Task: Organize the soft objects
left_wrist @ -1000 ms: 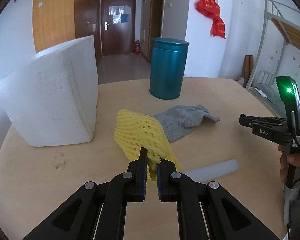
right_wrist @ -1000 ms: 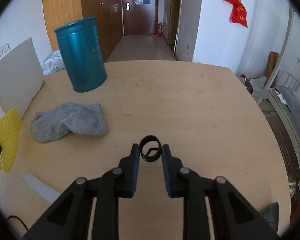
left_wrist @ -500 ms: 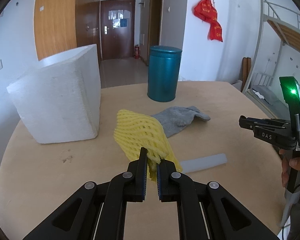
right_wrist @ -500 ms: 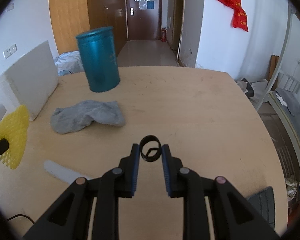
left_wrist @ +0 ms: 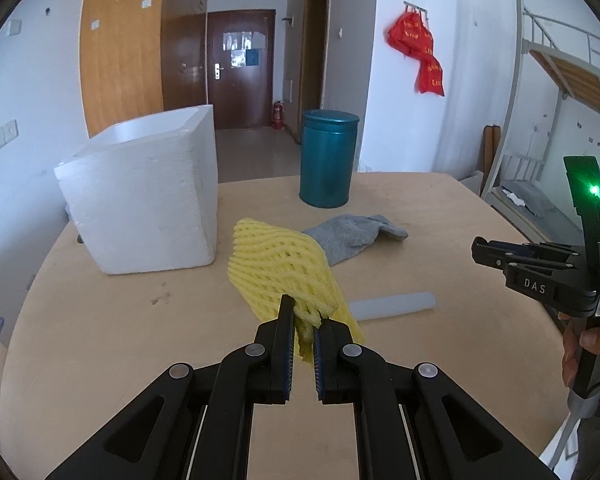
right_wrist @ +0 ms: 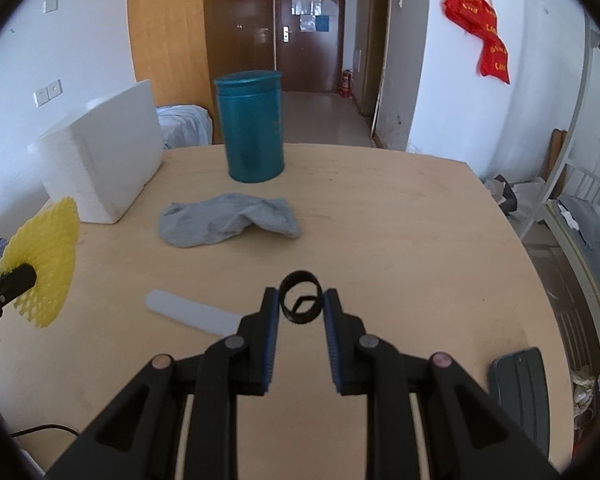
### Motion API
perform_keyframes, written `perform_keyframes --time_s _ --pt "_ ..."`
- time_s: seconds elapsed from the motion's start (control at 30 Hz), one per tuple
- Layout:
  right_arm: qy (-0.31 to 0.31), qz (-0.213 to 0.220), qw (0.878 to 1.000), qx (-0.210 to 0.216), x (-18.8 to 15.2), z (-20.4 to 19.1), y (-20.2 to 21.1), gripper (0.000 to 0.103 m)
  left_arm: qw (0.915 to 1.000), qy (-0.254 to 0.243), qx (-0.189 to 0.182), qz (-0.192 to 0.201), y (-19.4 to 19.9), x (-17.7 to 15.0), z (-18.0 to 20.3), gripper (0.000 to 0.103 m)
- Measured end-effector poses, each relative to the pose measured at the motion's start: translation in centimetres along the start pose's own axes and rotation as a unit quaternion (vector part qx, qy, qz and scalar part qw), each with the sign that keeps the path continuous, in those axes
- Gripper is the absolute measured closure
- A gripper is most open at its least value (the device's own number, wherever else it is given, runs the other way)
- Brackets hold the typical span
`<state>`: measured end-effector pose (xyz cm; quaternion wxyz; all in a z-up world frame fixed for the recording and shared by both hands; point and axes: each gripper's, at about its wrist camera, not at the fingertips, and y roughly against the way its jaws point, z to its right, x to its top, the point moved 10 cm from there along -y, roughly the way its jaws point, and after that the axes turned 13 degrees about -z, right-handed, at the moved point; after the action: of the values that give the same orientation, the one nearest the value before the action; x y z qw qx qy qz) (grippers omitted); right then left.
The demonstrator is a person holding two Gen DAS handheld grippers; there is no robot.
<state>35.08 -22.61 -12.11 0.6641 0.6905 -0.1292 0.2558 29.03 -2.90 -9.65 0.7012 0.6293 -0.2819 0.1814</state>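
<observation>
My left gripper (left_wrist: pixel 304 316) is shut on a yellow foam fruit net (left_wrist: pixel 276 264) and holds it above the round wooden table (left_wrist: pixel 100 340); the net also shows at the left of the right wrist view (right_wrist: pixel 44 268). My right gripper (right_wrist: pixel 300 300) is shut on a black elastic hair band (right_wrist: pixel 301 298), held above the table; it shows at the right of the left wrist view (left_wrist: pixel 480 250). A grey sock (right_wrist: pixel 228 226) lies crumpled mid-table, also in the left wrist view (left_wrist: pixel 352 236).
A white foam box (left_wrist: pixel 148 196) stands at the table's left. A teal canister (left_wrist: pixel 328 160) stands at the back. A translucent white strip (left_wrist: pixel 392 304) lies near the front. A dark flat object (right_wrist: pixel 518 380) lies at the right edge.
Both grippers have risen and pulled back from the table with their loads still held; the box, canister and sock look farther away. Nothing on the table has moved.
</observation>
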Motion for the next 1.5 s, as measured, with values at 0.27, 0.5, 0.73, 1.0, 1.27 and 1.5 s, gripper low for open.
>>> perform_keyframes --time_s 0.27,0.5,0.73,1.0,1.27,1.5 --pt "0.015 0.012 1.000 0.009 -1.3 -1.9 1.9 0.077 0.9999 0.002 0.007 0.011 2.4 -1.4 -0.1 0.095" --pt "0.020 0.022 0.999 0.012 -2.2 -3.0 3.3 0.077 0.9997 0.002 0.012 0.022 4.1 -2.4 0.0 0.095" --pt "0.028 0.032 0.999 0.020 -3.0 -4.2 4.6 0.077 0.9994 0.006 0.014 0.030 5.4 -3.2 -0.1 0.095" --pt "0.049 0.045 0.997 0.035 -3.4 -6.5 5.9 0.077 0.9987 0.020 0.025 0.040 6.7 -4.3 -1.0 0.095" --pt "0.072 0.058 0.994 0.052 -3.2 -9.4 6.9 0.077 0.9974 0.034 0.039 0.050 8.3 -5.2 -2.6 0.095" --pt "0.096 0.066 0.991 0.070 -2.8 -12.2 7.6 0.077 0.9951 0.057 0.052 0.061 9.7 -5.5 -5.0 0.095"
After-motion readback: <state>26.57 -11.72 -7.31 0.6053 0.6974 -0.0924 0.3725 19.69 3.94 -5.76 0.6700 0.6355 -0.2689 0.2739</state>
